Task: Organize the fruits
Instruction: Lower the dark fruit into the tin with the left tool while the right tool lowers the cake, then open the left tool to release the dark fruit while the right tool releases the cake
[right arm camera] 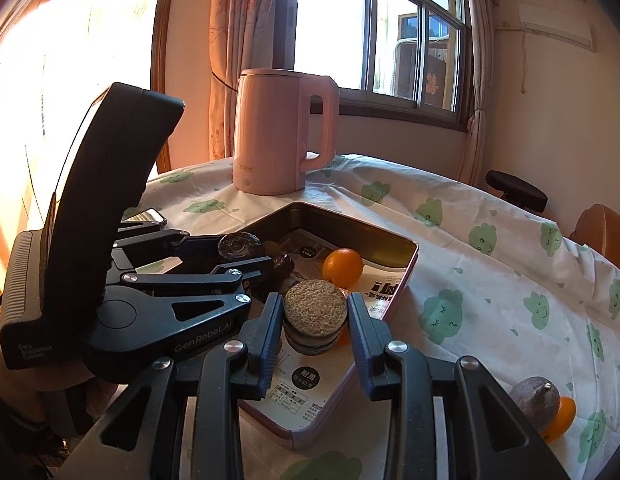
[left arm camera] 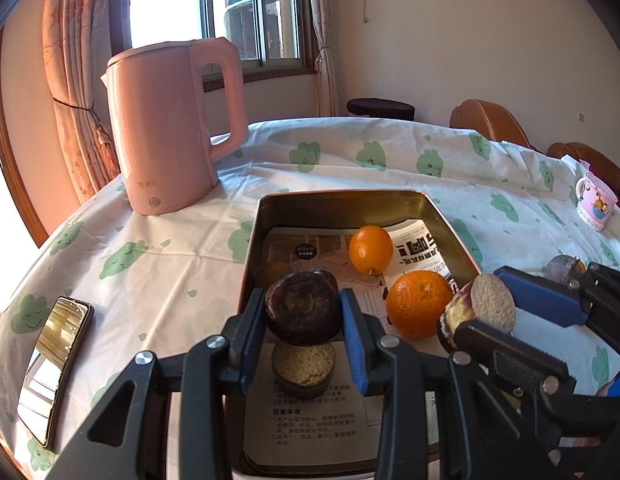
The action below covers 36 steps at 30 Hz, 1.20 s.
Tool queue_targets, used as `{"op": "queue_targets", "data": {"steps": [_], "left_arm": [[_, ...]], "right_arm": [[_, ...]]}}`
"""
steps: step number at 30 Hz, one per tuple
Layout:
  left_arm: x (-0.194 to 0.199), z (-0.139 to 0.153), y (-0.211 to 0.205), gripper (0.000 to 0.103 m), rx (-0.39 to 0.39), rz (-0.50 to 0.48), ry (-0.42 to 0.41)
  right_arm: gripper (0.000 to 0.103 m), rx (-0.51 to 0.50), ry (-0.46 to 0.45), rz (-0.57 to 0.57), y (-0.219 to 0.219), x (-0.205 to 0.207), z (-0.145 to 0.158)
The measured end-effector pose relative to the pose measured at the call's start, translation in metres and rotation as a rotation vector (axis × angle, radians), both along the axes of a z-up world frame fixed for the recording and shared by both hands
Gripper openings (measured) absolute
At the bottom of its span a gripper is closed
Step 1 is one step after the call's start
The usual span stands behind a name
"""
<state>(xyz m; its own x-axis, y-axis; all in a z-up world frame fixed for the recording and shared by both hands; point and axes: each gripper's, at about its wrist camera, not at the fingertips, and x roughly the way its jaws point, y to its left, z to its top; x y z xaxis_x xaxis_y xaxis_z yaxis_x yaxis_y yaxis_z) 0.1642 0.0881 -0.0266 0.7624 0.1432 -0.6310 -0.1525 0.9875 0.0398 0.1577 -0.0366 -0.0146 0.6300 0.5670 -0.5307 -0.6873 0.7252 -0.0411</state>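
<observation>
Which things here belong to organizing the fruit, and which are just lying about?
Job:
metal tin
two oranges
dark fruit in left gripper
cut piece in right gripper
brown fruit on cloth

Lying about:
pink kettle
phone
mug

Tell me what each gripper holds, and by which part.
Left gripper: dark brown round fruit, pinched across its sides. Right gripper: cut fruit piece, gripped at its sides, cut face toward the camera.

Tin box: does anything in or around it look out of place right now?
Two fruits are outside the tin box: a brownish-purple one and an orange one touching it, on the tablecloth to the right. A smartphone lies near the table edge. Nothing looks spilled or damaged.
</observation>
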Motion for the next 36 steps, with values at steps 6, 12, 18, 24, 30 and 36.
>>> {"op": "queue_targets", "data": {"steps": [6, 12, 18, 24, 30, 36], "left_arm": [[0.003, -0.001, -0.001, 0.038, 0.002, 0.002, 0.017], [0.004, -0.002, -0.003, 0.038, 0.017, 0.002, 0.025], [0.004, -0.002, -0.002, 0.039, 0.017, 0.004, 0.025], [0.003, -0.001, 0.000, 0.051, 0.018, 0.011, 0.014], [-0.009, 0.005, 0.000, 0.057, -0.011, 0.013, -0.043], [-0.020, 0.015, -0.026, 0.078, 0.004, -0.024, -0.096]], "right_arm": [[0.035, -0.009, 0.023, -0.003, 0.002, 0.004, -0.003], [0.035, -0.021, 0.045, 0.001, 0.003, 0.008, -0.005], [0.035, -0.027, 0.052, -0.005, 0.004, 0.008, -0.006], [0.037, -0.020, 0.049, -0.012, 0.003, 0.009, -0.005], [0.049, 0.017, 0.032, -0.028, -0.006, 0.006, -0.001], [0.053, 0.004, -0.005, -0.068, -0.039, -0.004, 0.004]]}}
